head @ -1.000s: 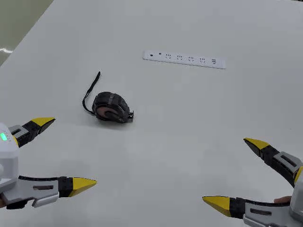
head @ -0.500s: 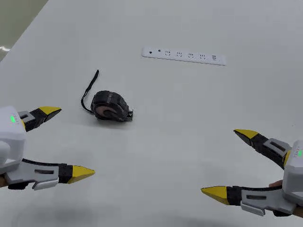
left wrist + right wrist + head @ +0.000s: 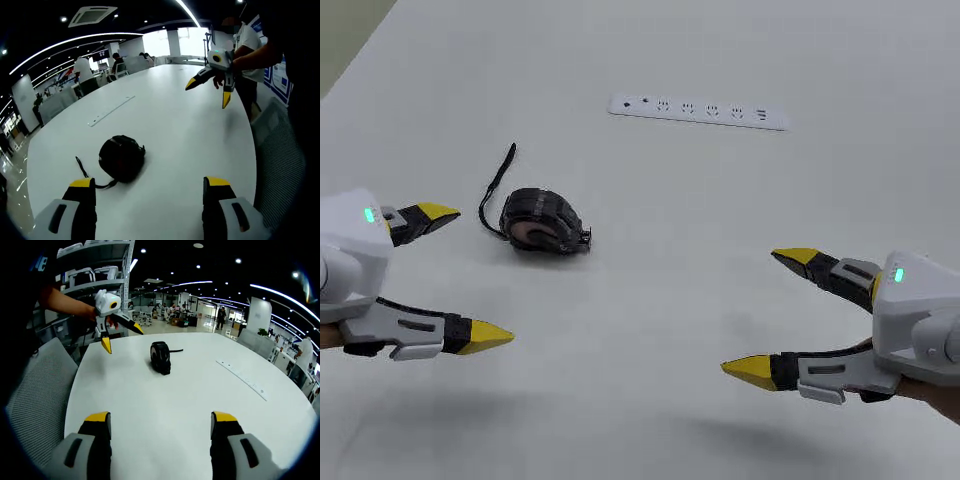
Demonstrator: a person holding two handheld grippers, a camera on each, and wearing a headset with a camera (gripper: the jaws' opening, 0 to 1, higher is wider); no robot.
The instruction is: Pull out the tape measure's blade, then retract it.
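**Tape measure lies untouched as both grippers draw nearer**

The tape measure [image 3: 542, 220] carries a round pinkish label on its upturned side, but the writing there is too small to read. The white power strip [image 3: 698, 111] at the far side of the table [image 3: 650, 400] shows only socket slots.

Since a second ago both grippers have come forward over the table toward the middle. The tape measure and power strip keep their places relative to each other.

The left gripper [image 3: 482, 275] hangs just left of the tape measure, its yellow-tipped jaws spread wide and holding nothing. The right gripper [image 3: 750, 312] is well apart to the right, also wide and empty.

The tape measure is black and rounded and lies on its side at the left middle of the table. Its blade is fully wound in, with the hook at the case mouth facing right. Its black strap [image 3: 498, 185] trails away to the far left.
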